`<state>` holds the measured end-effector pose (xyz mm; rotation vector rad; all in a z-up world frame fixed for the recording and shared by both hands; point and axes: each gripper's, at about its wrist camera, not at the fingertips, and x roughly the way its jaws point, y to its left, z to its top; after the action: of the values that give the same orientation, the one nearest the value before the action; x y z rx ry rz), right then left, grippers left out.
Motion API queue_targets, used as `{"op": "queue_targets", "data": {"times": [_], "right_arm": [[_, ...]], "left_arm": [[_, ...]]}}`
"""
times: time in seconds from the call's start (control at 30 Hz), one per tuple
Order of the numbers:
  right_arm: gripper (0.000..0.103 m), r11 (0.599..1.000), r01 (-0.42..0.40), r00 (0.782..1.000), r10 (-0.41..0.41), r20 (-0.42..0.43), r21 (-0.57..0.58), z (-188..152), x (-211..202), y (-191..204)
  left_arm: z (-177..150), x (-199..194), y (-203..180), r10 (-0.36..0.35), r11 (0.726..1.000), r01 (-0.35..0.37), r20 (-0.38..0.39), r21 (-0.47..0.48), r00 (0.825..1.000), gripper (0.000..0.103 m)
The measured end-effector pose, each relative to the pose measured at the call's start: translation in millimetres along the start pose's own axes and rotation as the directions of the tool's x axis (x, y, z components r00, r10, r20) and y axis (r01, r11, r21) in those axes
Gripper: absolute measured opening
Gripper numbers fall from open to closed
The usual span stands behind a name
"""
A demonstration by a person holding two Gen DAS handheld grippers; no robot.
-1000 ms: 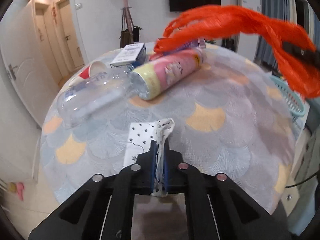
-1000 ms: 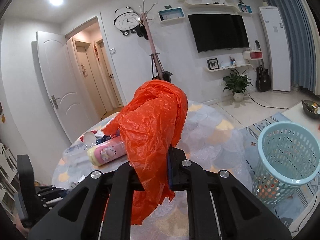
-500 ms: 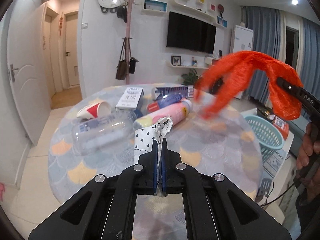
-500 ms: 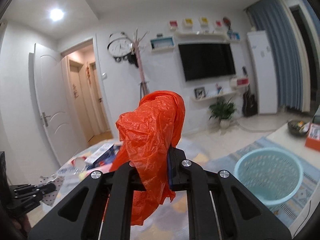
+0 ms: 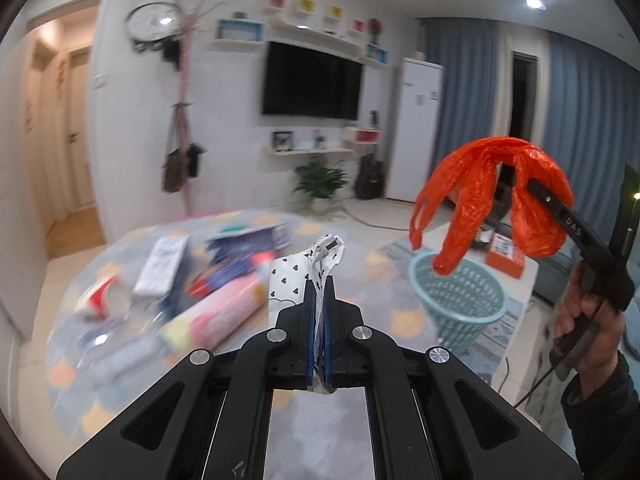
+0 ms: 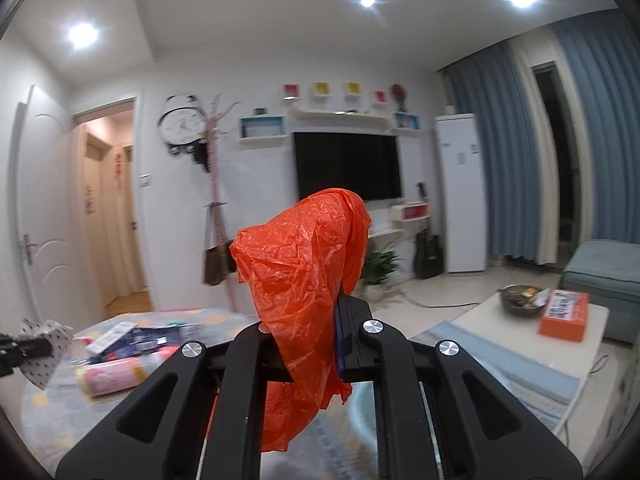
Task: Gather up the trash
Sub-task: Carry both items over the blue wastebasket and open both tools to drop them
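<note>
The left gripper (image 5: 319, 280) has its jaws squeezed tight on a crumpled white paper with little black hearts (image 5: 298, 276). The paper sticks up above the jaws, up off the round worktop (image 5: 400, 316).

The right gripper (image 6: 334, 316) has its jaws closed on an orange plastic bag (image 6: 304, 280). In the left wrist view the orange plastic bag hangs in the air right above the light blue basket (image 5: 460, 300), and its lowest tip is at the basket's rim. A hand (image 5: 588, 320) holds this gripper's handle, to the right of the basket.

The basket stands on the floor just past the edge of the worktop. Its top is wide open.

More trash lies on the worktop, on the far side from the basket: a pink and yellow tube (image 5: 216, 316) on its side, a clear bottle (image 5: 128, 354), a red and white cup (image 5: 100, 294), a white box (image 5: 162, 266) and a dark blue packet (image 5: 240, 246). They are blurry. The part of the worktop near the basket is bare.

Behind the basket is a low white table (image 6: 532, 336) with an orange box (image 6: 564, 316) and a dark bowl (image 6: 520, 300) on it.
</note>
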<state>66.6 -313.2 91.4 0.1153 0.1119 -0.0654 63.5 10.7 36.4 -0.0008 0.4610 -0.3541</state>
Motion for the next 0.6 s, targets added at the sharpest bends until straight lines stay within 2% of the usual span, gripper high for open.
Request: {"op": "queue_targets", "data": {"times": [0.13, 0.2, 0.27, 0.37, 0.4, 0.53, 0.6], "right_arm": [[0.008, 0.997, 0.065, 0.998, -0.064, -0.012, 0.034, -6, 12, -39], [0.008, 0.994, 0.095, 0.995, -0.093, -0.041, 0.054, -17, 21, -60], [0.008, 0.989, 0.120, 0.990, -0.113, -0.088, 0.082, -31, 35, -81], [0.008, 0.977, 0.163, 0.974, -0.137, -0.180, 0.134, -58, 60, -112], [0.008, 0.973, 0.180, 0.968, -0.150, -0.202, 0.143, -66, 66, -120], [0.008, 0.960, 0.233, 0.940, -0.181, -0.287, 0.157, -97, 95, -152], [0.008, 0.958, 0.234, 0.931, -0.173, -0.322, 0.163, -110, 108, -165]], "left_arm": [[31, 37, -36, -0.117, 0.992, 0.118, -0.027, 0.043, 0.993, 0.002], [41, 57, -58, -0.177, 0.982, 0.180, -0.051, 0.064, 0.983, 0.002], [52, 84, -82, -0.244, 0.965, 0.251, -0.090, 0.071, 0.966, 0.002], [61, 129, -115, -0.332, 0.937, 0.345, -0.169, 0.051, 0.928, 0.002], [63, 149, -130, -0.361, 0.925, 0.377, -0.202, 0.041, 0.910, 0.002], [61, 204, -167, -0.430, 0.893, 0.449, -0.290, 0.001, 0.855, 0.002], [57, 230, -183, -0.438, 0.888, 0.460, -0.324, -0.009, 0.839, 0.002]]}}
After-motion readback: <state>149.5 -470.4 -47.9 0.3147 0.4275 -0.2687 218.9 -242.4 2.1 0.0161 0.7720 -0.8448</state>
